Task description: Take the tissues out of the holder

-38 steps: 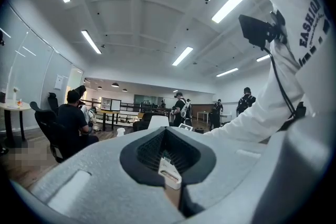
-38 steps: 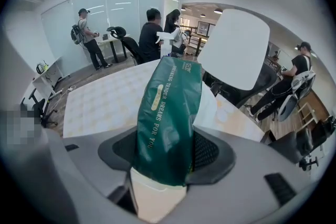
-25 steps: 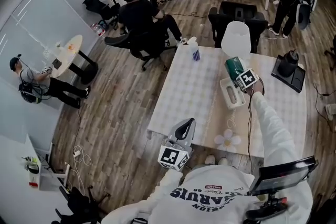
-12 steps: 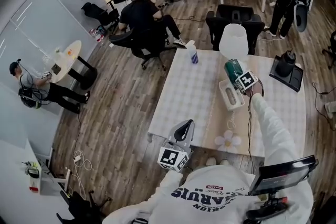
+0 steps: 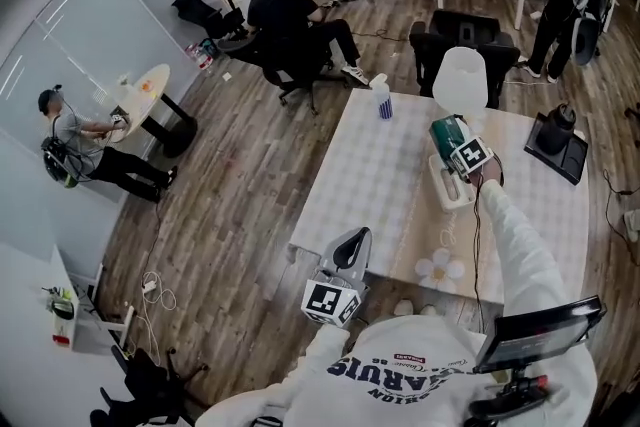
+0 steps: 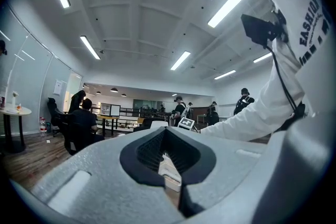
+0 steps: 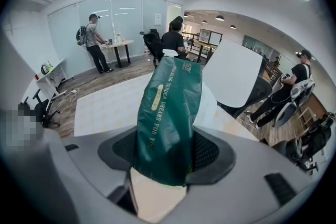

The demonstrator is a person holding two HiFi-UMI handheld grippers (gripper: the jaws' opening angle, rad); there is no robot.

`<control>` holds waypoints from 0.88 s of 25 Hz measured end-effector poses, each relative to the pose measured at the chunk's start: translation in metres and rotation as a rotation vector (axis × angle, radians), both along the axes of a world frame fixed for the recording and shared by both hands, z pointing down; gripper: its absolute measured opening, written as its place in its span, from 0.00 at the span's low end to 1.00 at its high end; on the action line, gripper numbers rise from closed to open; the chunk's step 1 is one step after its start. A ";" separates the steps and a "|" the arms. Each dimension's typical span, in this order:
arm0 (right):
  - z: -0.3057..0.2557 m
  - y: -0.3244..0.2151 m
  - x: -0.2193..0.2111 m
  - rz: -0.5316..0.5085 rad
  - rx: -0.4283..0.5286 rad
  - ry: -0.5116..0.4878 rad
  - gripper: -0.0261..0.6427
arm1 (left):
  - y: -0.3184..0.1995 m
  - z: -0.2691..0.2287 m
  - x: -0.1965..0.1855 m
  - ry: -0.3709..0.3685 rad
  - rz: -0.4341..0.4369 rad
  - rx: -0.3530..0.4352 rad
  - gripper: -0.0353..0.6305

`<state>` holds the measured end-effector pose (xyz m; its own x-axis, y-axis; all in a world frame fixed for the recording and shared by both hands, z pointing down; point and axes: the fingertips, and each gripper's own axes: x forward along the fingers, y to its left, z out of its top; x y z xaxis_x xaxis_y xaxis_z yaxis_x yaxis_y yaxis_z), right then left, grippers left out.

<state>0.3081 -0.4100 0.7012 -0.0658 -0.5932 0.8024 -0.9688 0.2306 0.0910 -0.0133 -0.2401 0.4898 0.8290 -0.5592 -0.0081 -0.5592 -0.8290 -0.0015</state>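
Holding as a second ago, head view: right tongs (image 5: 456, 143) keep the green tissues (image 5: 446, 129) lifted over the holder (image 5: 452, 189) on the desk (image 5: 370, 165), removal nearly done; left gripper view: left tongs (image 5: 355, 237) closed, empty; right gripper view: jaws half-spread, clamping tissues.

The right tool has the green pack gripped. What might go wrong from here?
1. The right tool pinches the green tissue pack near one end of its slick wrapper; it may slip.
2. Nothing steadies the white holder: the left tool sits at the near edge of the table, so a snagging pack might drag it.
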 end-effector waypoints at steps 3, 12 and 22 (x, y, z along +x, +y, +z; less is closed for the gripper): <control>0.000 -0.009 -0.019 -0.035 -0.003 -0.002 0.44 | 0.005 -0.002 -0.014 -0.005 -0.042 -0.001 0.06; 0.001 -0.035 -0.093 -0.171 -0.014 0.001 0.44 | 0.021 -0.005 -0.067 -0.013 -0.197 -0.004 0.06; 0.006 -0.056 -0.179 -0.311 -0.023 0.000 0.44 | 0.042 0.000 -0.121 -0.009 -0.358 -0.022 0.06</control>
